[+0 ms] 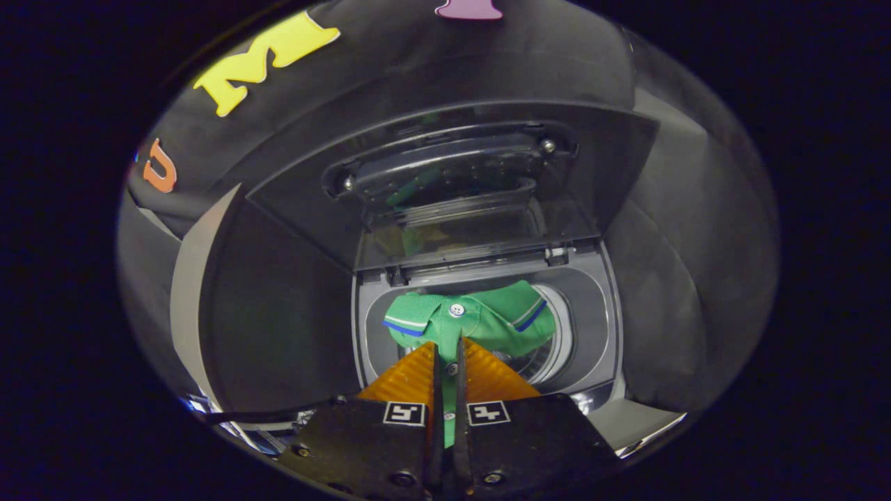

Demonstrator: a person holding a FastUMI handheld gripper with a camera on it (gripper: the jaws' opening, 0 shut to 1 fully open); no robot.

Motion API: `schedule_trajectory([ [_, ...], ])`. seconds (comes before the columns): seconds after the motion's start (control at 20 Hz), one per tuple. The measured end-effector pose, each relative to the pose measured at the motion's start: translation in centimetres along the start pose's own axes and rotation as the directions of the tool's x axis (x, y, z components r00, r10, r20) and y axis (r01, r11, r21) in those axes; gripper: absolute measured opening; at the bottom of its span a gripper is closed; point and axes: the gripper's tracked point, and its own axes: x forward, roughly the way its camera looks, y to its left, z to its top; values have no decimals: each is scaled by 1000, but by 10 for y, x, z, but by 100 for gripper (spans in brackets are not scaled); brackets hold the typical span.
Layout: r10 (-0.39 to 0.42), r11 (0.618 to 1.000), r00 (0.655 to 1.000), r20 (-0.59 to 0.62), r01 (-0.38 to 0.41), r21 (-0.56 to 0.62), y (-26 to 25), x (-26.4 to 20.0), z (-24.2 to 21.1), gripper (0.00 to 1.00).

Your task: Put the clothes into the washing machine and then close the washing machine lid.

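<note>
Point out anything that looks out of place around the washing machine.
The green polo shirt is not fully inside: it lies bunched across the drum opening, under the raised lid. The hand-held gripper is shut on its placket, fabric showing between the fingers.

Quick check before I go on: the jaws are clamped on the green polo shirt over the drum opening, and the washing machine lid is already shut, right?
Not quite. The gripper view shows the washing machine lid standing open, raised behind the drum opening. The rest holds: the gripper has its jaws clamped on the green polo shirt, held over the drum opening.
</note>
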Motion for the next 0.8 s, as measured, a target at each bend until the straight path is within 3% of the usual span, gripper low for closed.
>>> schedule_trajectory([
  [0.2, -4, 1000, 1000, -1, 4, -26, -1, 14, -2, 10],
  [0.4, -8, 998, 999, 38, 10, -65, -2, 9, 13, 19],
  [0.45, -6, 996, 999, 52, 10, -84, 0, 4, 18, 29],
  [0.55, 22, 994, 996, 89, -12, -113, 11, -10, 35, 39],
  [0.8, 76, 981, 974, 213, -35, -191, 38, -56, 81, 58],
])
